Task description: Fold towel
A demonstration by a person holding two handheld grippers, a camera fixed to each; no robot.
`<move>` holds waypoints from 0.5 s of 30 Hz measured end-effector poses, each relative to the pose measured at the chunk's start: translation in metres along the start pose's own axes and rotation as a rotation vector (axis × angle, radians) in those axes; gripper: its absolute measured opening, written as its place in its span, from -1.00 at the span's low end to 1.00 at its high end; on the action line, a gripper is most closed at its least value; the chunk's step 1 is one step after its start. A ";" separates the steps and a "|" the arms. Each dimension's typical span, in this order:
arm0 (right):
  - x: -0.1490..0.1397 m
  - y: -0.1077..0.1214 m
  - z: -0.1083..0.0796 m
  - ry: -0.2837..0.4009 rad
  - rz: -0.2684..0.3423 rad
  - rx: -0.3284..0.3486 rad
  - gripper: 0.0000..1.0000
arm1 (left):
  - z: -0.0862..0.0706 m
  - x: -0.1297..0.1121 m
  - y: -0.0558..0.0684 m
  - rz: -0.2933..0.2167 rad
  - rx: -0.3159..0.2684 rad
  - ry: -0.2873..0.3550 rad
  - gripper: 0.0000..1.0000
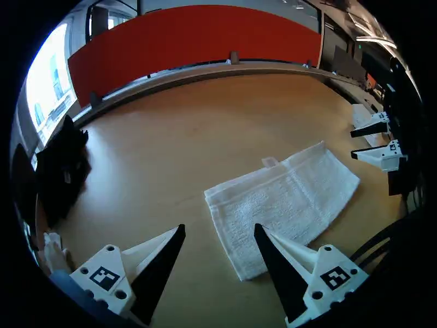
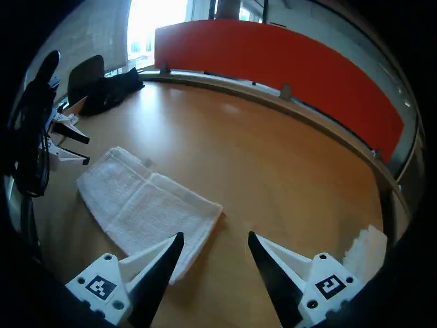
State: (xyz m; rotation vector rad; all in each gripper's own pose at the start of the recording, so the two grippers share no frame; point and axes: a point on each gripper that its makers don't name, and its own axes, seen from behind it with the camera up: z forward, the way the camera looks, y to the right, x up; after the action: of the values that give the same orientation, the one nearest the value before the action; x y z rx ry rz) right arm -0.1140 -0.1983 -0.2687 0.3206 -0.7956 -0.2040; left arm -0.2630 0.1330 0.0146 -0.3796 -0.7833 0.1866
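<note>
Two views, taken in turn. Left gripper view: looking along the left gripper (image 1: 219, 227), holding its fingers wide apart and clamping nothing, hovering low over the wooden table (image 1: 180, 136) at the near end of the white towel (image 1: 284, 205). Overlapping that end with one fingertip in the picture; not telling whether touching. Finding the towel lying flat near mid-table, showing a thick doubled edge on its near side, so judging at least one fold as done. Spotting the right gripper (image 1: 355, 144) just beside the towel's far end, likewise spread and empty. Noting a black bag (image 1: 63, 164) well apart at the table edge and a red panel (image 1: 191, 38) closing off the back. Right gripper view: looking along the right gripper (image 2: 216, 236), again holding fingers apart and gripping nothing, hanging over bare wood just beside the towel's (image 2: 147, 208) nearest corner. Seeing the left gripper (image 2: 82, 151) near the opposite end, open, pointing in at the cloth. Reading this bracketing as deliberate: standing at opposite ends, open, probably preparing to pinch corners for another fold, or checking the result. Logging a second white cloth (image 2: 366, 251) lying aside at the table edge, well clear.
</note>
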 end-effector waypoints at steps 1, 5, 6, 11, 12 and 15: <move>-0.003 -0.001 -0.002 -0.001 0.004 0.000 0.82 | -0.002 -0.003 0.002 -0.005 -0.001 0.000 0.87; -0.014 -0.005 -0.010 -0.006 0.014 -0.002 0.82 | -0.010 -0.012 0.007 -0.021 -0.002 -0.003 0.86; -0.016 -0.006 -0.011 -0.007 0.015 -0.003 0.82 | -0.011 -0.015 0.008 -0.025 -0.002 -0.004 0.86; -0.026 -0.010 -0.020 -0.009 0.018 -0.002 0.82 | -0.018 -0.025 0.013 -0.044 -0.001 -0.008 0.87; -0.027 -0.011 -0.021 -0.009 0.018 -0.003 0.82 | -0.019 -0.026 0.013 -0.047 0.000 -0.007 0.87; -0.029 -0.011 -0.024 -0.010 0.017 -0.002 0.81 | -0.022 -0.029 0.013 -0.056 0.003 -0.006 0.86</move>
State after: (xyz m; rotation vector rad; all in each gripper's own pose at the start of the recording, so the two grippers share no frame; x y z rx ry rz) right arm -0.1172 -0.1953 -0.3078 0.3111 -0.8077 -0.1909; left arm -0.2678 0.1303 -0.0236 -0.3534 -0.7989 0.1364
